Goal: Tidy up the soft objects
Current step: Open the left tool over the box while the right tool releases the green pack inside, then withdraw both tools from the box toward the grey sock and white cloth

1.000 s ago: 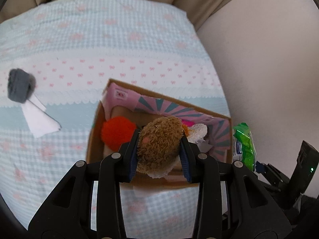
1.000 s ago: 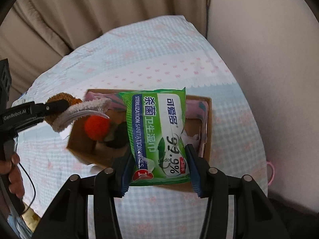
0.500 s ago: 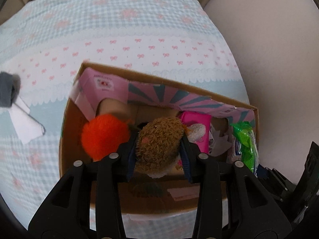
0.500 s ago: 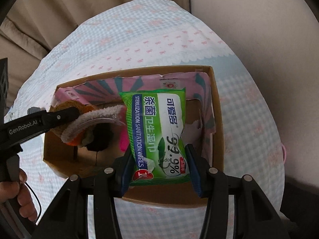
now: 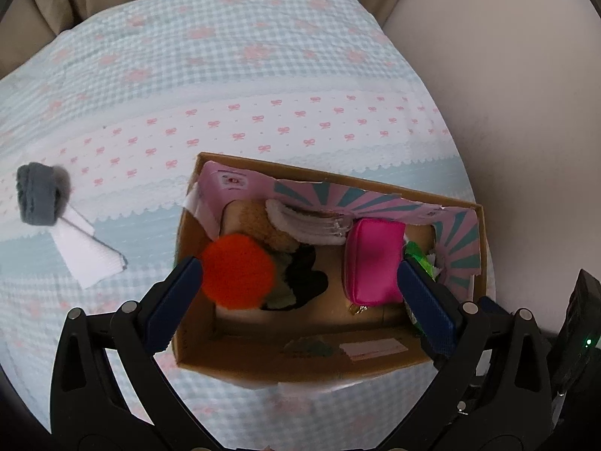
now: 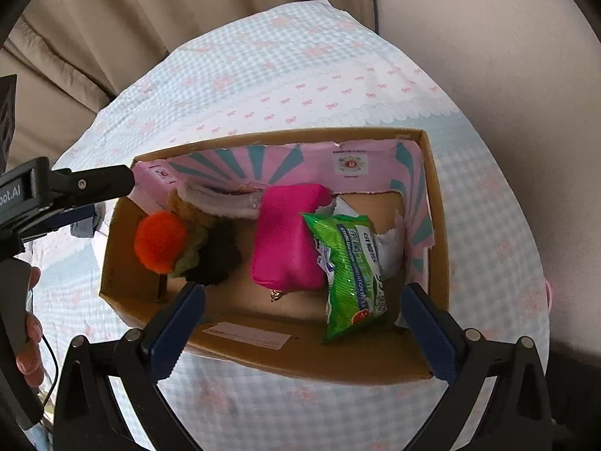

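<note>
A cardboard box with a pink striped lining stands on the checked cloth. Inside lie an orange pompom, a brown plush toy, a dark soft item, a pink pouch and a green wipes pack, partly hidden in the left wrist view. My left gripper is open and empty above the box. My right gripper is open and empty above the box's near wall.
A grey rolled cloth and a white folded cloth lie on the cloth-covered table left of the box. Beige curtains hang behind. A plain wall is on the right. A hand holds the left gripper's handle.
My left gripper opened and dropped the brown plush toy into the box. My right gripper opened and let the green wipes pack fall into the box's right side. Both pulled back slightly.
</note>
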Demonstrator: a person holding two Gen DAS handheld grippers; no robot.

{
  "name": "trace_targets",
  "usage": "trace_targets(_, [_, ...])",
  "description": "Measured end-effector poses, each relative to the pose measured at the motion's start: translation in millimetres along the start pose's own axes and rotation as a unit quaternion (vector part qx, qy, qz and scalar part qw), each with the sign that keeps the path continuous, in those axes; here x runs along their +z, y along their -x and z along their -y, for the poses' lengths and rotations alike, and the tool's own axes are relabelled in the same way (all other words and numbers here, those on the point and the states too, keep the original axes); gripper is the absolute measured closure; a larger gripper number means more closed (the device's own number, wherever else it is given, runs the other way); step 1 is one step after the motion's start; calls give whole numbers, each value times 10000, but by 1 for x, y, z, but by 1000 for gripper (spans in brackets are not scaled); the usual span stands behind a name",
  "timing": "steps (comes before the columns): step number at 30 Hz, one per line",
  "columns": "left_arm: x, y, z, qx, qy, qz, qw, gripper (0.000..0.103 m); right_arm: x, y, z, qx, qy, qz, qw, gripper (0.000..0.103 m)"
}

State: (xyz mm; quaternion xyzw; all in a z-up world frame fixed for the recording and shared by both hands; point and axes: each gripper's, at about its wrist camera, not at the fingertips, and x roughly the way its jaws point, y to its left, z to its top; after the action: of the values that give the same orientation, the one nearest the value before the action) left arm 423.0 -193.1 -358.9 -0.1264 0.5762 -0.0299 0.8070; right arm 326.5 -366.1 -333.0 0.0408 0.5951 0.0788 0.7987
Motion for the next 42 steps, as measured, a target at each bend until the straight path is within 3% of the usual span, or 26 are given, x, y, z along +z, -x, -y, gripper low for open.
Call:
trace_targets(10, [-7,36,-5,25,-44,183,9998,0,7,24,-14,-5,227,242,9994,0])
trace_targets(13, [-10,51,-5,203,-137,249,9994,0,9,40,-20,-29,283,425,9987,0])
trace_targets(21, [-26,121,-10,125,-302,672,9972,0,6,113,-49,-234,360,1042,9936,0])
trace_targets(26, [-42,169,-18,344,-658,859,9935,0,-3,160,-75,-489,382,1376,9885,0])
trace_targets(36, [-84,273,-74,474,-1096,1540,9808,0,-37,238,-152,-687,119,2005,9772,0])
trace_targets(42, [-97,303,-127,410,-1050,1734,9784,0,-60,253,-206,-758,87,2279,9707,0])
